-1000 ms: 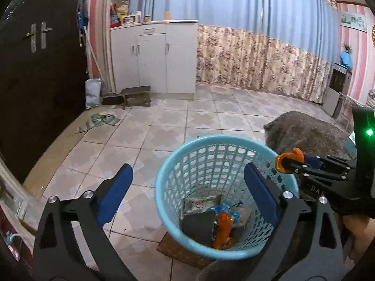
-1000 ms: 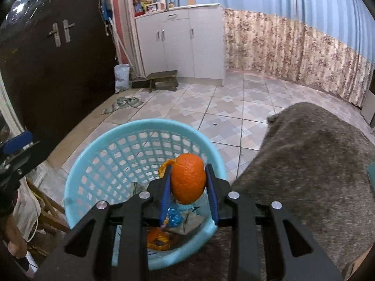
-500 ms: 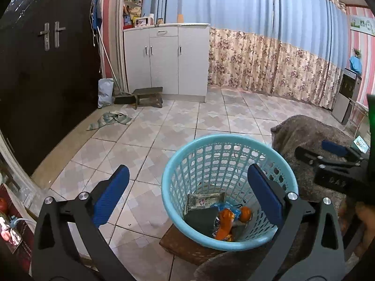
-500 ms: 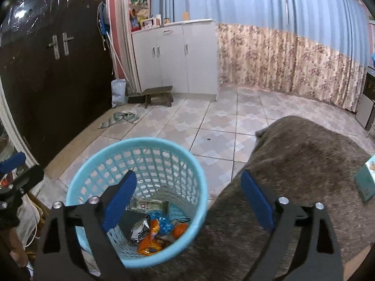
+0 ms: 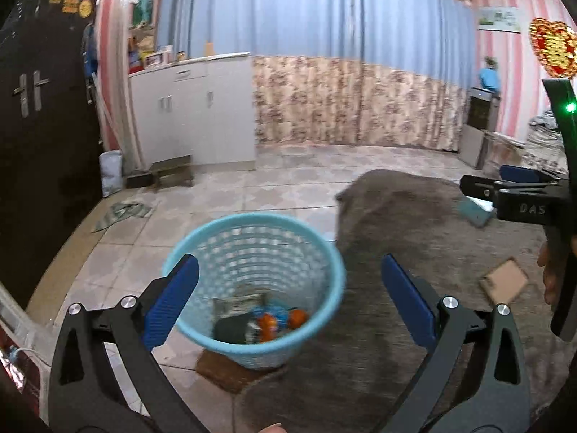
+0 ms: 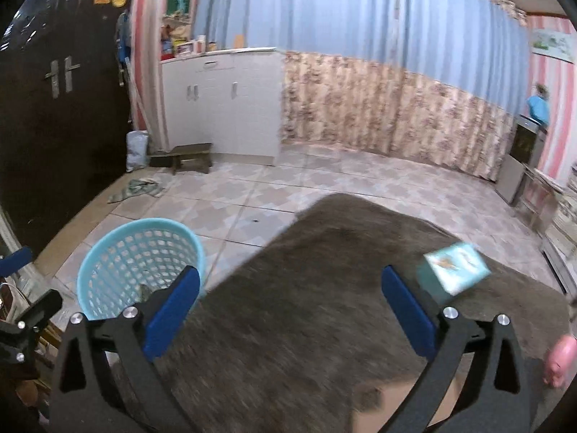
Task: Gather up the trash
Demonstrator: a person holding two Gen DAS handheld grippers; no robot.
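A light blue mesh basket (image 5: pixel 252 231) stands on the floor by the grey blanket-covered table (image 5: pixel 414 252); it also shows in the right wrist view (image 6: pixel 108 252). Inside lie orange peels (image 5: pixel 268 323) and wrappers. My left gripper (image 5: pixel 288 299) is open and empty above the basket. My right gripper (image 6: pixel 290 310) is open and empty over the blanket (image 6: pixel 306 288); it shows from the side in the left wrist view (image 5: pixel 505 184). A teal box (image 6: pixel 456 267) lies on the blanket just right of my right gripper. A brown cardboard piece (image 5: pixel 505 285) lies on the blanket too.
A pink piggy figure (image 6: pixel 560 359) sits at the blanket's right edge. White cabinets (image 6: pixel 223 104), a small stool (image 6: pixel 189 155) and a rag (image 6: pixel 135 189) are across the tiled floor. A dark door (image 5: pixel 32 144) is on the left.
My right gripper opened and dropped the orange peel into the basket, then swung right over the blanket toward the teal box. My left gripper drifted right, staying open.
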